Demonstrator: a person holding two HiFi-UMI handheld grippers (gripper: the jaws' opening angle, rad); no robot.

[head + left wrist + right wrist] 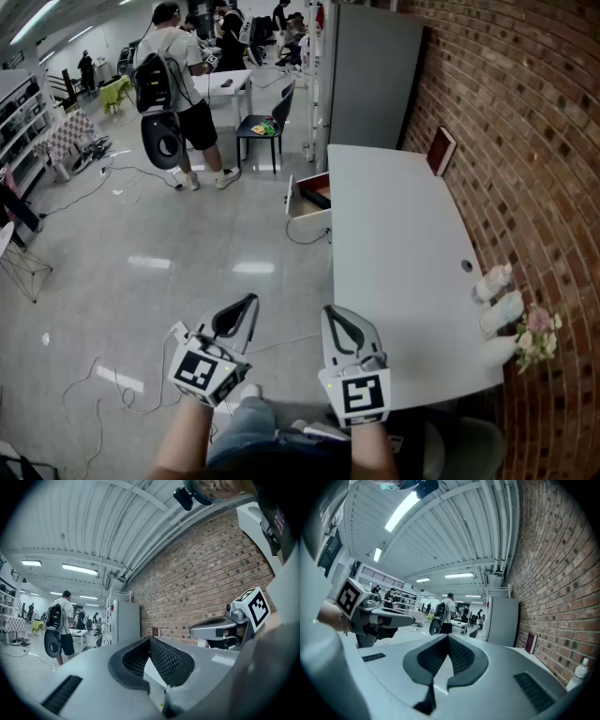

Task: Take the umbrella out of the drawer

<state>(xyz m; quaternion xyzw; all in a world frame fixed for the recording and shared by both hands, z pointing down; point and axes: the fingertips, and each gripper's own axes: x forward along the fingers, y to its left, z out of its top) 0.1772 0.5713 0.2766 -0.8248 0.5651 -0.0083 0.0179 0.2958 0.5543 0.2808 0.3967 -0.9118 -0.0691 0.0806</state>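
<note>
- While the person holds both tools level and side by side at the near end of the white table (394, 244), the left gripper (251, 300) hangs over the floor beside the table's left edge and the right gripper (330, 311) sits at that edge.
- In its own view, the left gripper's jaw tips meet. The ribbed pads form a closed V with nothing held between them.
- The right gripper is the same in its own view: jaws pressed fully together, empty.
- The drawer (309, 199) stands pulled out from the table's left side near the far end, well apart from both grippers. Its inside shows dark and reddish.
- The umbrella cannot be made out in any view, because the drawer's contents are too small and shadowed from here.
- A red-brown book (441, 150) leans upright against the brick wall (506, 141) at the far part of the tabletop.
- A small round hole (466, 265) sits in the tabletop near the wall.
- Two pale bottles (494, 281) lie near the wall just past the hole, with a small bunch of flowers (536, 330) beside them.
- A tall grey cabinet (375, 75) stands past the far end of the table.
- A person with a black backpack (178, 66) stands, back turned, on the shiny floor beside a dark chair (267, 122).
- Cables (112, 173) trail across the floor to the left.
</note>
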